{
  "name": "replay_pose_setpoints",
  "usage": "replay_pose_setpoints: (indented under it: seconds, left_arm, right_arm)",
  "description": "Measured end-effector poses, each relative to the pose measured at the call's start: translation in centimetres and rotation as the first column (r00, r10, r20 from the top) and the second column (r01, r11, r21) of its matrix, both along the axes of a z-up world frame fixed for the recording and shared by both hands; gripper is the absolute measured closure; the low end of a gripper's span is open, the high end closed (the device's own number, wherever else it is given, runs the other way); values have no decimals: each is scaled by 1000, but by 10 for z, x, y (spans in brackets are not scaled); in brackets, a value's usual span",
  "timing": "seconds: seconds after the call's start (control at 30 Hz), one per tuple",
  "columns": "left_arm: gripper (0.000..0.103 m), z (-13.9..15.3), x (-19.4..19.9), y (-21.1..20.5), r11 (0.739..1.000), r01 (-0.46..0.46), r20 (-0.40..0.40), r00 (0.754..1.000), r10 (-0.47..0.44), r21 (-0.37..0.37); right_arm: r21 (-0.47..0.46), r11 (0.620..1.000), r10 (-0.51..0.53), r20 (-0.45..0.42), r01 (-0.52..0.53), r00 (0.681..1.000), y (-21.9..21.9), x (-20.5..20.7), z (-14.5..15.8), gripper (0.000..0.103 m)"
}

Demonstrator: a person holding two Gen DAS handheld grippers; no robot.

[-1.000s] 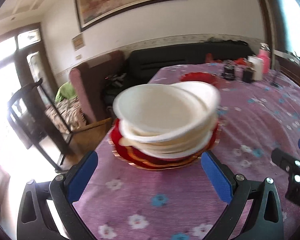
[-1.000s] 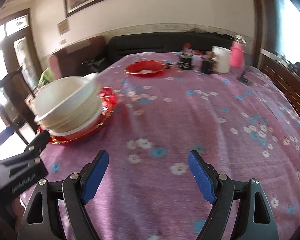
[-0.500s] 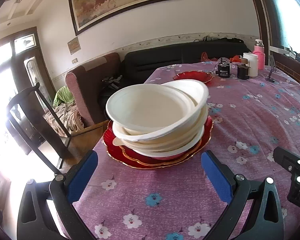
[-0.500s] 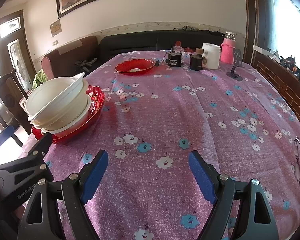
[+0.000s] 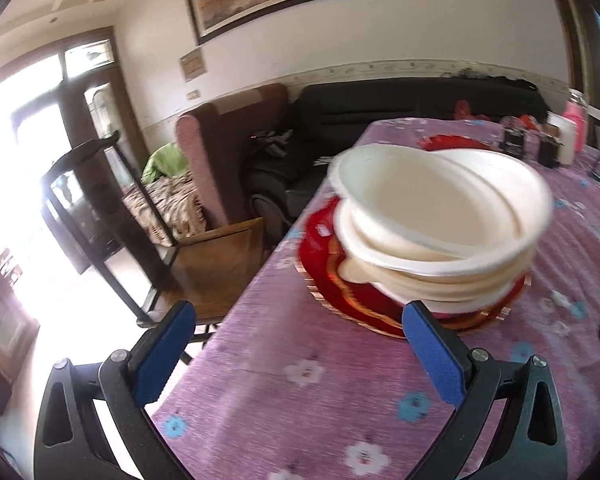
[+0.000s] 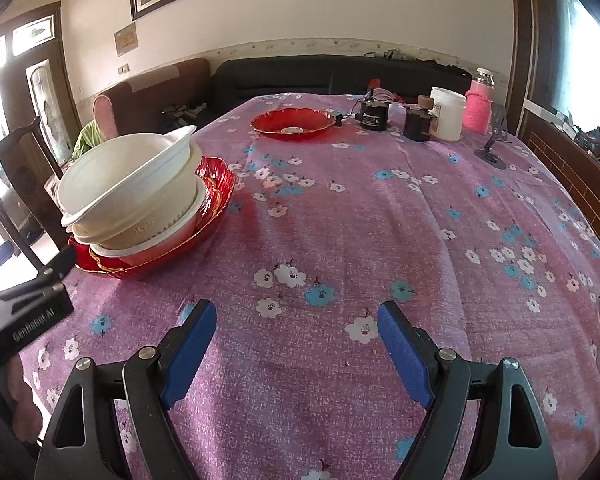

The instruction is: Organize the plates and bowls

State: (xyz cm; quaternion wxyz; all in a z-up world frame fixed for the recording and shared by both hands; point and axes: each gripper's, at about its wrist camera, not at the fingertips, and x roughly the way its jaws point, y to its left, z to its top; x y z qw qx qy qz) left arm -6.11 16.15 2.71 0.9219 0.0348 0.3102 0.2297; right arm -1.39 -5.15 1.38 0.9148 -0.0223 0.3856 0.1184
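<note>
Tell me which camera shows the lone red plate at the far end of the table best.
The right wrist view. There the red plate shows whole and sharp on the tablecloth. In the left wrist view only a blurred sliver of it peeks out behind the white bowls.

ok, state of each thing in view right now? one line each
left gripper: open, empty
right gripper: open, empty, over bare cloth
white bowls: stacked crookedly, top one tilted
red plates: stacked under the bowls, near table edge
lone red plate: empty, flat, far side
white tub: upright
pink bottle: upright
</note>
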Motion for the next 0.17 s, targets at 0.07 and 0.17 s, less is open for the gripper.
replay_pose_setpoints:
  seconds: [0.07,0.17]
  left_arm:
    - [0,0,-1,5,1000,-7,1,1000,7,-8]
    - [0,3,-5,4,1000,16,25,1000,-16,-8]
  right_arm:
    - [2,1000,-2,1,2,1000,1,2,-1,17]
    - [10,1000,0,-5,0,1000,1,5,-2,17]
